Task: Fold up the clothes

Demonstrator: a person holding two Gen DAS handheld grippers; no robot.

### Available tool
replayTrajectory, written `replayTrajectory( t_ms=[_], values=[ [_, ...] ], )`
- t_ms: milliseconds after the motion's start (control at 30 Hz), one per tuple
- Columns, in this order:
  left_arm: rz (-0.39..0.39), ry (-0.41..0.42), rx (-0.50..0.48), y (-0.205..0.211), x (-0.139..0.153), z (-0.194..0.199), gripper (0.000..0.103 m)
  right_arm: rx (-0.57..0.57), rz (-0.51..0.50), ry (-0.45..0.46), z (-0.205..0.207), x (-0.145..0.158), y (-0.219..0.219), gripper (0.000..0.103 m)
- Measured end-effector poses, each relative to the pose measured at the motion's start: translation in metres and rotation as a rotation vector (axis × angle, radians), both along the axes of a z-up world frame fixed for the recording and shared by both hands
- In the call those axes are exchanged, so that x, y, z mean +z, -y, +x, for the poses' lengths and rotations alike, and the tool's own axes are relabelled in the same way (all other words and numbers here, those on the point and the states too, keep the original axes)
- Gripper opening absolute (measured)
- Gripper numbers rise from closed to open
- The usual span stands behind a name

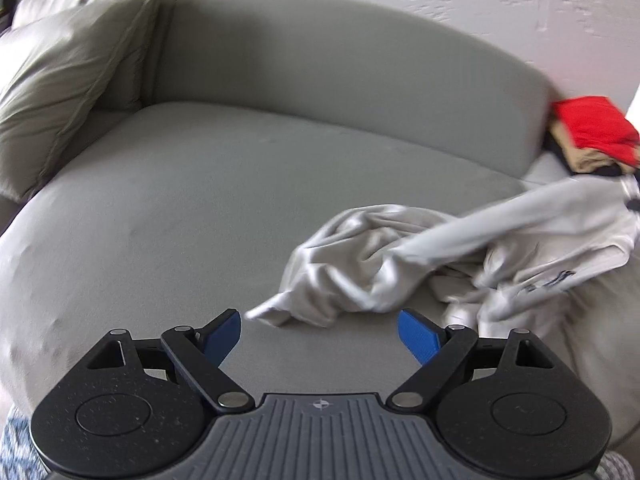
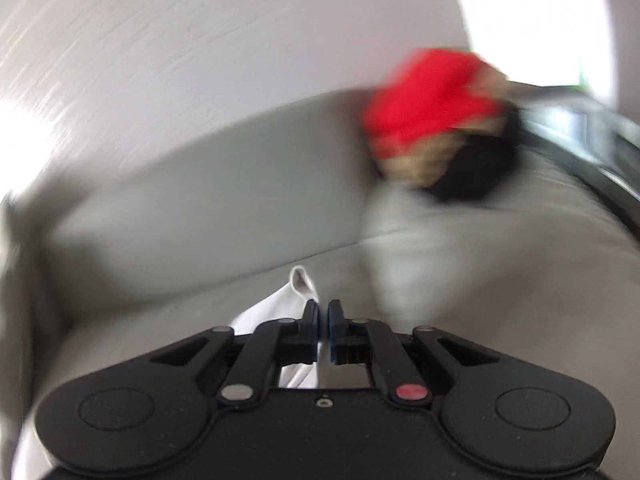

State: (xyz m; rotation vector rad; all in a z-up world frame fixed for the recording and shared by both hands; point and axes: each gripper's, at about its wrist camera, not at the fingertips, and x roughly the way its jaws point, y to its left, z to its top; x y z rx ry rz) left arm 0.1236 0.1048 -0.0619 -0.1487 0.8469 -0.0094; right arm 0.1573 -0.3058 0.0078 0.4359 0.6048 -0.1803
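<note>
Pressed together, the right gripper's (image 2: 323,312) jaws pinch a fold of the soft white garment (image 1: 400,268) — crumpled and blurred on the grey couch seat (image 1: 200,200). Spread wide, the left gripper (image 1: 320,336) hangs empty just beside it. Red, tan and dark clothes (image 1: 588,136) pile against the backrest; pale cushions (image 1: 60,80) sit beneath a textured wall (image 1: 400,0).

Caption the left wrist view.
Open left gripper hovers over a grey sofa, near a crumpled white shirt.
</note>
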Motion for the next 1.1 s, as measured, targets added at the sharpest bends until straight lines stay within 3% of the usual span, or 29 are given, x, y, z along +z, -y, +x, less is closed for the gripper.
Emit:
replayTrajectory(
  t_ms=[67,167,233,300,367,433,533,700,767,833,933,1000,1100],
  values=[
    [-0.002,0.008,-0.034,0.009,0.005,-0.006,0.086,-0.070,0.023,-0.076,-0.015,-0.012,0.036,0.005],
    [0.006,0.006,-0.076,0.029,0.009,-0.015,0.086,-0.073,0.066,-0.163,-0.040,-0.028,0.062,0.009],
    [0.013,0.004,-0.101,0.038,0.010,-0.021,0.086,-0.042,0.067,-0.165,-0.054,-0.029,0.057,0.015],
    [0.024,0.005,-0.127,0.045,0.011,-0.028,0.085,-0.006,0.078,-0.165,-0.065,-0.032,0.050,0.030],
    [0.019,-0.010,-0.165,0.051,0.010,-0.032,0.083,0.065,0.143,-0.164,-0.075,-0.032,0.037,0.031],
    [-0.018,-0.027,-0.206,0.052,0.012,-0.038,0.072,0.144,0.224,-0.162,-0.087,-0.031,0.026,0.032],
    [-0.073,-0.027,-0.256,0.049,0.021,-0.048,0.063,0.247,0.290,-0.130,-0.108,-0.018,0.009,0.034],
    [-0.092,-0.029,-0.269,0.053,0.027,-0.050,0.060,0.322,0.363,-0.085,-0.127,-0.012,-0.003,0.042],
    [-0.161,-0.078,-0.253,0.057,0.011,-0.036,0.049,0.306,0.400,-0.093,-0.121,-0.025,0.000,0.043],
    [-0.299,-0.161,-0.234,0.057,-0.013,-0.016,0.037,0.278,0.440,-0.101,-0.119,-0.038,0.004,0.043],
    [-0.470,-0.253,-0.185,0.057,-0.047,0.010,0.036,0.264,0.476,-0.103,-0.118,-0.054,0.008,0.043],
    [-0.519,-0.277,-0.158,0.059,-0.060,0.021,0.036,0.287,0.491,-0.122,-0.113,-0.064,0.003,0.043],
    [-0.512,-0.268,-0.141,0.060,-0.066,0.026,0.038,0.348,0.490,-0.156,-0.104,-0.076,-0.010,0.042]
  ],
)
